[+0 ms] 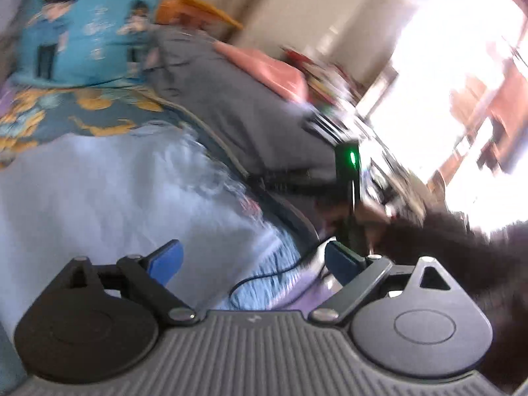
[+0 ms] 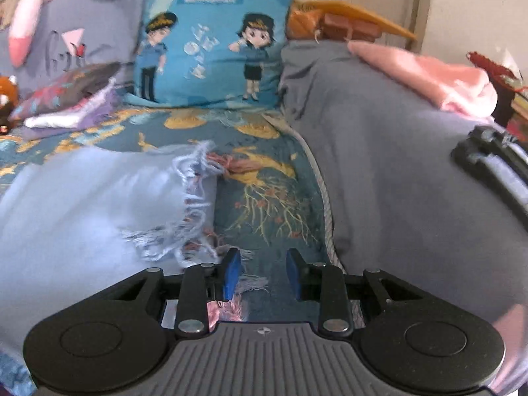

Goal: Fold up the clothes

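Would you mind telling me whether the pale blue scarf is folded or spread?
Folded: the scarf lies doubled, its fringe stacked.

Pale blue fringed scarf [image 2: 92, 204], seemingly folded

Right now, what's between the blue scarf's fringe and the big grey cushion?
In the right wrist view, only the fish-patterned blanket lies between the scarf's fringe and the grey cushion.

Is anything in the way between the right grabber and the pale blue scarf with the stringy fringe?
Nothing visible blocks it. The right gripper is open, with only the patterned teal fish blanket under it. The pale blue fringed scarf lies just to its left, a few fringe strands already reaching between the blue pads.
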The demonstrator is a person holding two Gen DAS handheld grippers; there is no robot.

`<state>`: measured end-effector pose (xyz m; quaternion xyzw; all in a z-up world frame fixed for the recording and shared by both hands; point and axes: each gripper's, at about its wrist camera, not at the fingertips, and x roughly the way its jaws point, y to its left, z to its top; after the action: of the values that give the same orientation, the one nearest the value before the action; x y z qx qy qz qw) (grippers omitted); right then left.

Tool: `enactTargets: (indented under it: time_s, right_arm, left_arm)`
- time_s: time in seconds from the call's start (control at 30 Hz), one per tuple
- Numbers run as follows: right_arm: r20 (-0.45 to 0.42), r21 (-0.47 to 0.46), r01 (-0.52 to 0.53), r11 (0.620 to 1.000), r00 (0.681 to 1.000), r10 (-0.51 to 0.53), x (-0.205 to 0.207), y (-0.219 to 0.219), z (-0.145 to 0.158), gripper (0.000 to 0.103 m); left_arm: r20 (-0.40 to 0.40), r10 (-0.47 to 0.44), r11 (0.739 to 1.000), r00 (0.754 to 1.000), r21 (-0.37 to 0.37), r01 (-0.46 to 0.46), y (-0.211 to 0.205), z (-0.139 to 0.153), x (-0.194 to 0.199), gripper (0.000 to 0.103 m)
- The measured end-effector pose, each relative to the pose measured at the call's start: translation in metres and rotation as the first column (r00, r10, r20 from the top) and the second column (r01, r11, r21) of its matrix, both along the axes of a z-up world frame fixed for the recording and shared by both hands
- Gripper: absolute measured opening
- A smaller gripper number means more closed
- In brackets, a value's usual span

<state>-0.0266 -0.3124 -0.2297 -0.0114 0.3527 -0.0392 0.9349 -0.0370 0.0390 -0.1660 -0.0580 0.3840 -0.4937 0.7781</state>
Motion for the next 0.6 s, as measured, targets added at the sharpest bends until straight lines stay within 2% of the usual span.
enactTargets:
  time_s: [0.07,0.13,0.2,0.27,0.3,0.37,0.47,0.53,0.6]
  right_arm:
    - [0.016,0.025,-0.027,0.999,1.000,0.027,-0.012,0.003,0.006,0.033]
    - [0.034,0.059,-0.056,0.997,0.998,0.054,-0.025,0.010,0.010,0.038]
    - [0.033,0.090,-0.070,0.993,0.997,0.068,-0.035,0.017,0.007,0.040]
    - [0.021,0.123,-0.079,0.989,0.997,0.077,-0.045,0.023,0.001,0.042]
    - [0.015,0.135,-0.082,0.987,0.997,0.081,-0.050,0.027,-0.003,0.043]
    - [0.010,0.123,-0.105,0.987,0.995,0.104,-0.060,0.036,-0.009,0.043]
    - [0.011,0.117,-0.146,0.982,0.989,0.146,-0.074,0.050,-0.015,0.044]
    - [0.018,0.171,-0.155,0.973,0.988,0.154,-0.079,0.054,-0.016,0.045]
    - [0.016,0.217,-0.138,0.966,0.990,0.138,-0.080,0.057,-0.019,0.046]
  left_arm:
    - [0.006,-0.034,0.999,0.999,0.002,0.034,0.012,0.002,-0.004,0.095]
    - [0.005,-0.002,1.000,1.000,0.010,0.002,0.027,0.003,-0.003,0.098]
    - [0.004,0.110,0.992,0.994,0.069,-0.110,0.040,0.001,0.006,0.100]
    - [0.008,0.230,0.964,0.973,0.132,-0.229,0.050,-0.004,0.016,0.100]
    - [0.003,0.297,0.942,0.955,0.160,-0.294,0.054,-0.008,0.022,0.100]
    - [-0.016,0.429,0.883,0.903,0.217,-0.415,0.062,-0.018,0.034,0.100]
    - [-0.039,0.573,0.789,0.818,0.298,-0.538,0.070,-0.031,0.044,0.100]
    - [-0.070,0.619,0.761,0.782,0.297,-0.576,0.076,-0.038,0.042,0.100]
    - [-0.116,0.633,0.758,0.765,0.295,-0.583,0.076,-0.046,0.045,0.100]
